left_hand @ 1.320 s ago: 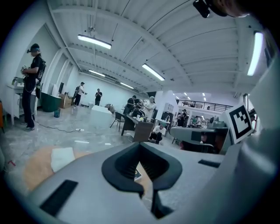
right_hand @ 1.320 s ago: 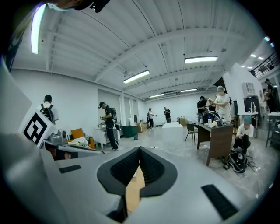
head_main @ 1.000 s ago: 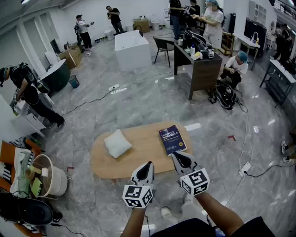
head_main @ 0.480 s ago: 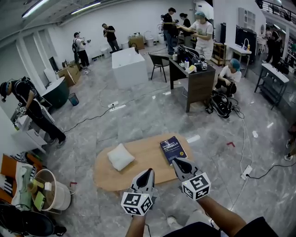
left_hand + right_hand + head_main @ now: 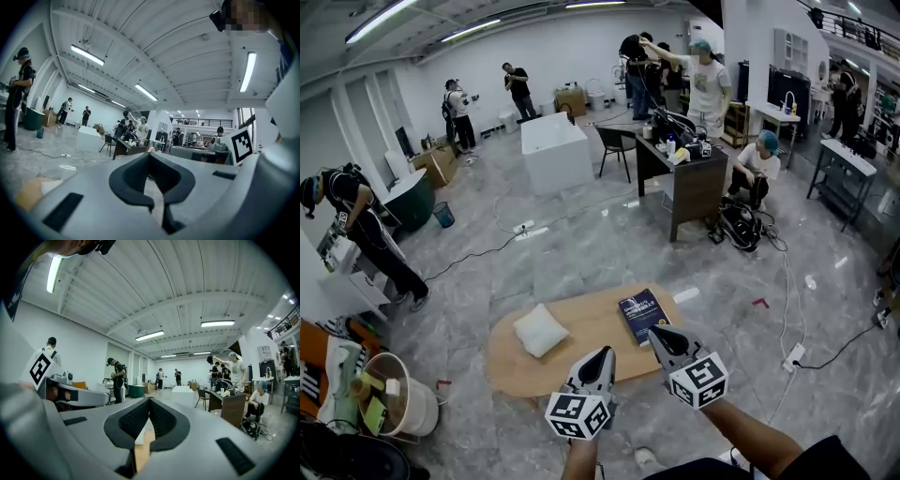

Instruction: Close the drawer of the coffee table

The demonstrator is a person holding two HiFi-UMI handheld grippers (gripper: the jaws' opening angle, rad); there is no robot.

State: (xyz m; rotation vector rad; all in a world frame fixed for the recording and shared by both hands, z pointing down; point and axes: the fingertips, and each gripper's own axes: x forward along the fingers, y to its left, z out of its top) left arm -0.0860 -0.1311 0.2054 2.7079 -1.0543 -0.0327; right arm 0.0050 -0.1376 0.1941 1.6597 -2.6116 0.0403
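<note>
Against the head view of 1.0 s ago: coffee table smaller and farther off, with more of the hall's far wall and ceiling in shot. Pillow and book unmoved on the top. Side by side as before, left gripper and right gripper over the table's near edge, apart from it. Jaws of both pressed together at the tips, pinching nothing. In the right gripper view, only a strip of wooden top and white pillow seen through the opening behind the tips. On the oval wooden top: 1 white pillow toward the left and 1 dark-blue book toward the right, well apart. Of the drawer itself nothing to be made out in any view. Containers: 1 pale round tub on the floor at lower left, holding upright rolls and a yellow-green item. 1 small blue bin just beside a dark green tub, contents of both hidden. 1 white rectangular block farther back, interior not visible.
</note>
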